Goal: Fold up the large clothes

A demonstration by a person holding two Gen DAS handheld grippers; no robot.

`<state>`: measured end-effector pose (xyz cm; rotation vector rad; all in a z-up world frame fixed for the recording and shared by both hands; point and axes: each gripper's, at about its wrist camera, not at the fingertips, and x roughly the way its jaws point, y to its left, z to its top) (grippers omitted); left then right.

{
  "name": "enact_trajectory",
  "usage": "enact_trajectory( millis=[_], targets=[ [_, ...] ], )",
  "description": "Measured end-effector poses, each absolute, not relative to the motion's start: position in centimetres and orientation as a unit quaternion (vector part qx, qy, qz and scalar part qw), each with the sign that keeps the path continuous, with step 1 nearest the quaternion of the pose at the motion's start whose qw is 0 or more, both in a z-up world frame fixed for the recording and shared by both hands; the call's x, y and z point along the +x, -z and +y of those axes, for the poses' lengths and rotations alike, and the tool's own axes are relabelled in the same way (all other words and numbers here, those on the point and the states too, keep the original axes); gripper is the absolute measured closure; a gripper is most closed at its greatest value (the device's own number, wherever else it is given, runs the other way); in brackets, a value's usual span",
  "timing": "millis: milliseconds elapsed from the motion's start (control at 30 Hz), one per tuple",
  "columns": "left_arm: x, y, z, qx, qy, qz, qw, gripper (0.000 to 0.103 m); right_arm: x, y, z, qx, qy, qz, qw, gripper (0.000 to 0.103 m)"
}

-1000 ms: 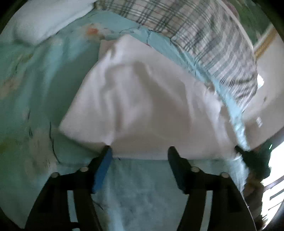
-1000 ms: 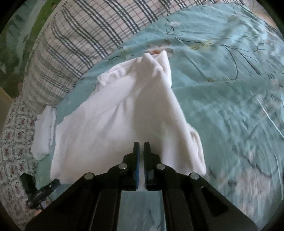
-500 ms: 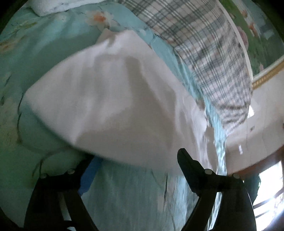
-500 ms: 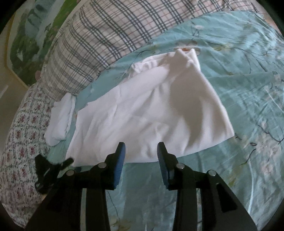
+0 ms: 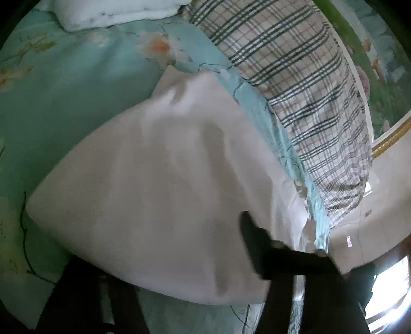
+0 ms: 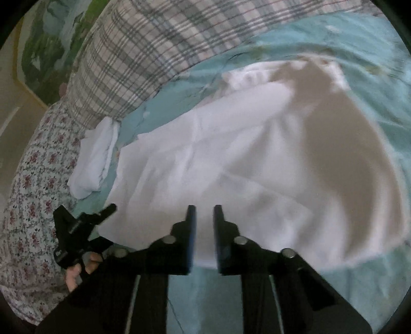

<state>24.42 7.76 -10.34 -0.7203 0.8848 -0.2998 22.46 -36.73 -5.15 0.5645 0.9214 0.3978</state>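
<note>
A large white garment [image 6: 231,164] lies spread on a teal floral bedsheet [image 6: 372,51]; it also fills the left wrist view [image 5: 154,192]. My right gripper [image 6: 204,213] sits at the garment's near hem with its jaws a small gap apart and the white cloth between them. My left gripper [image 5: 164,259] is wide open over the garment's near edge; its right finger [image 5: 254,239] rests on the cloth and its left finger is hidden under the fabric. The left gripper also shows in the right wrist view [image 6: 84,226], at the garment's left corner.
A plaid pillow [image 6: 143,51] lies along the far side of the bed. A small folded white cloth [image 6: 95,159] sits left of the garment, next to a floral sheet [image 6: 30,205]. A white pillow [image 5: 110,10] lies at the far left.
The right gripper let go of the lifted cloth, opened, then closed to a narrow gap at the hem. The garment dropped flat. The left gripper pushed forward over the garment's edge.
</note>
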Motion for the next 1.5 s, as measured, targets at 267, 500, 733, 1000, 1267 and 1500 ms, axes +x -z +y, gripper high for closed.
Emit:
enact_trajectory(
  millis=[267, 500, 733, 1000, 1267, 1500],
  targets=[
    [24.6, 9.5, 8.2, -0.335, 0.159, 0.409, 0.834, 0.094, 29.5, 6.3, -27.9, 0.203, -0.257, 0.481, 0.813, 0.098],
    [23.7, 2.5, 3.7, -0.270, 0.230, 0.355, 0.865, 0.095, 30.0, 8.8, -27.1, 0.232, -0.270, 0.504, 0.787, 0.103],
    [21.6, -2.2, -7.5, -0.132, 0.323, 0.323, 0.880, 0.095, 28.5, 7.0, -35.7, 0.338, -0.231, 0.461, 0.787, 0.103],
    [19.0, 3.8, -20.3, 0.063, 0.349, 0.362, 0.862, 0.095, 26.3, 8.2, -50.1, 0.545, -0.194, 0.359, 0.733, 0.036],
    [17.4, 5.9, -21.5, 0.108, 0.343, 0.352, 0.864, 0.096, 30.2, 6.7, -46.8, 0.403, -0.192, 0.443, 0.777, 0.035],
    [16.4, 5.6, -21.5, 0.116, 0.348, 0.338, 0.867, 0.096, 33.0, 6.5, -45.4, 0.331, -0.195, 0.463, 0.799, 0.093]
  ],
)
